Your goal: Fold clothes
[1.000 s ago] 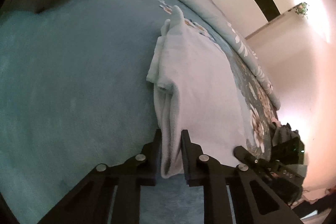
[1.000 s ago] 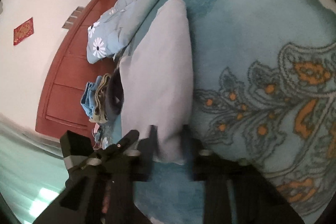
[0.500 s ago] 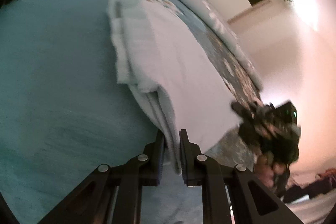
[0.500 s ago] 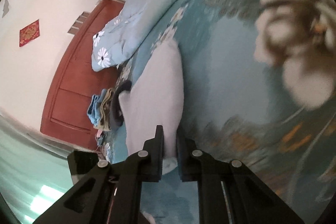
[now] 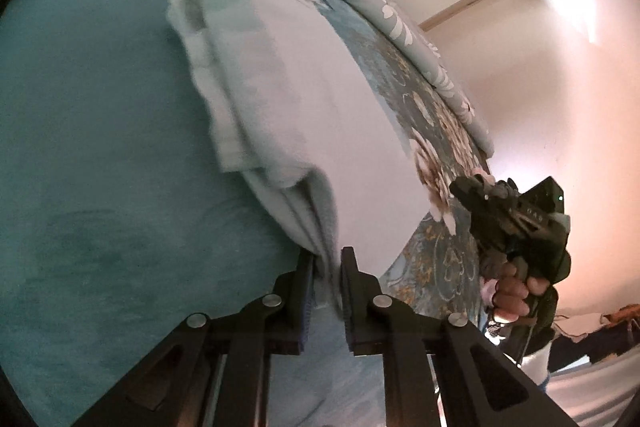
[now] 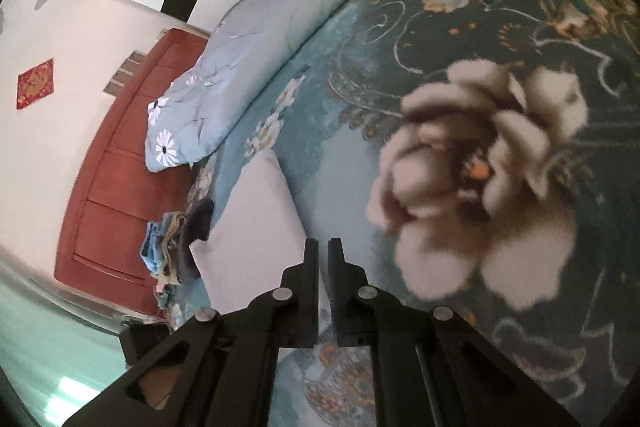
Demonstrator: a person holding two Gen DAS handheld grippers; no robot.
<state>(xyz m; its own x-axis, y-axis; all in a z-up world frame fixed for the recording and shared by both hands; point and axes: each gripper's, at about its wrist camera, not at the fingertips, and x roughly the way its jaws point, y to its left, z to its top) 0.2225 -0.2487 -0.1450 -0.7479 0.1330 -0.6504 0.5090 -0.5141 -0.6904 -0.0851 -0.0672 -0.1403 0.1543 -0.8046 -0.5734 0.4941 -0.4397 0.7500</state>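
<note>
1. The folded white garment (image 5: 304, 99) lay on a teal floral bedspread (image 5: 92, 155), its layered fold edges stacked along its left side in the left wrist view.
2. The left gripper (image 5: 326, 267) had its jaws drawn narrow and clamped on the near corner of the garment, the cloth pinched between the two black fingers.
3. The right gripper (image 6: 323, 255) had its jaws almost together with only a thin slit between them; nothing was visible between the pads, and the white garment (image 6: 256, 223) lay just to their left, beside the left finger.
4. In the left wrist view the right gripper (image 5: 472, 195) appeared past the garment's right edge, held by a hand (image 5: 510, 291) and apart from the cloth.
5. A light blue daisy-print quilt (image 6: 248, 59) ran along the far edge of the bed.
6. A small pile of folded clothes (image 6: 176, 239) sat beyond the garment, in front of a red-brown wooden door (image 6: 116, 179).
</note>
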